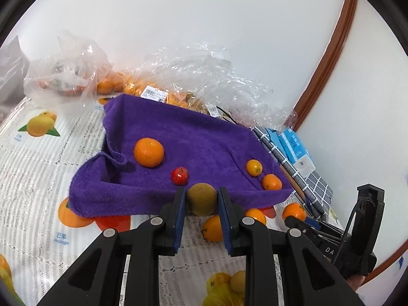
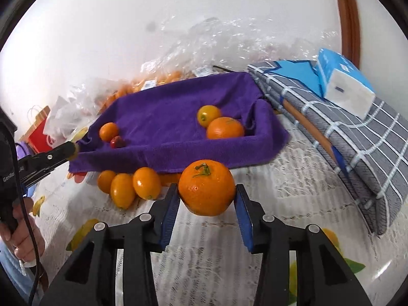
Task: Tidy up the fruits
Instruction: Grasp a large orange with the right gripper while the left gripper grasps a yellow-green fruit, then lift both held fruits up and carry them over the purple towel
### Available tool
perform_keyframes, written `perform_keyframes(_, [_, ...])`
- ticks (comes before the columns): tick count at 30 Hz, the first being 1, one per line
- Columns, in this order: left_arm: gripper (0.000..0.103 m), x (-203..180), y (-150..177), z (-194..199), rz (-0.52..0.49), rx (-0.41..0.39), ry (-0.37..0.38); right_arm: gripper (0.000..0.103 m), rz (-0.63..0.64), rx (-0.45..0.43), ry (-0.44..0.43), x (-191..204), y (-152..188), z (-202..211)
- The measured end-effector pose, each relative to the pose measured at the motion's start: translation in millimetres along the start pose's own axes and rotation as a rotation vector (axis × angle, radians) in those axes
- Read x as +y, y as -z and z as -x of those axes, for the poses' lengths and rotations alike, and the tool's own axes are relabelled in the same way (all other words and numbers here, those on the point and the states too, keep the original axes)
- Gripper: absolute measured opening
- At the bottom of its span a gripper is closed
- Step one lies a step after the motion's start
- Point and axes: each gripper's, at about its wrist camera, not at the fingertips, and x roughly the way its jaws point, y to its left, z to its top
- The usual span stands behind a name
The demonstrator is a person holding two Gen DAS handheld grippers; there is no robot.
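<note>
A purple towel-lined tray (image 1: 209, 137) (image 2: 178, 112) stands on the fruit-print tablecloth. On it lie a large orange (image 1: 148, 152) (image 2: 225, 128), a small red apple (image 1: 179, 176) (image 2: 117, 142) and two small oranges (image 1: 254, 167) (image 1: 271, 181). My left gripper (image 1: 201, 199) is shut on a brownish-green round fruit (image 1: 202, 199) at the tray's near edge. My right gripper (image 2: 206, 191) is shut on a big orange (image 2: 206, 187) with a green stem, held in front of the tray. Three small oranges (image 2: 146, 183) lie on the cloth by the tray's front.
Clear plastic bags (image 1: 204, 76) with more oranges lie behind the tray against the white wall. A folded grey checked cloth (image 2: 344, 132) with a blue-white tissue pack (image 2: 344, 84) sits to the right. A red paper bag (image 2: 40, 132) stands far left.
</note>
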Motion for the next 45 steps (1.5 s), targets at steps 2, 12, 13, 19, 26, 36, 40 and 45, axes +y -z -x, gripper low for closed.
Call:
perform_keyframes(2, [0.024,0.7,-0.4,6.7,-0.003,-0.014,-0.004,0.043,-0.019,0.004,0.016,-1.5,-2.2,4.7])
perform_keyframes(12, [0.024,12.1,-29.9,34.8,0.016,-0.024,-0.050,0.043,0.052,-0.105,0.030,30.1,-46.4,58.9])
perform_keyframes(13, [0.024,12.7,-34.4,37.4,0.018,-0.024,-0.059,0.043,0.057,-0.112,0.032,32.5,-50.7,61.4])
perform_keyframes(19, [0.024,7.8,-53.5,50.6,-0.023,-0.032,-0.102,0.043,0.056,-0.121,0.025,39.5,-72.5,58.8])
perform_keyframes(26, [0.024,20.6,-78.4,63.1,-0.024,-0.051,-0.147,0.043,0.024,-0.144,0.058,29.1,-94.8,58.4])
perform_keyframes(36, [0.024,34.2,-110.8,37.3,-0.008,-0.051,-0.198,0.043,0.017,-0.201,0.070,16.5,-125.8,42.7])
perform_keyframes(40, [0.024,29.7,-116.6,15.6,-0.020,-0.034,-0.202,0.043,0.002,-0.201,0.059,12.2,-133.9,26.6])
perform_keyframes(45, [0.024,28.2,-117.8,-17.6,-0.021,0.004,-0.195,0.043,0.004,-0.184,0.066,8.0,-140.6,0.3])
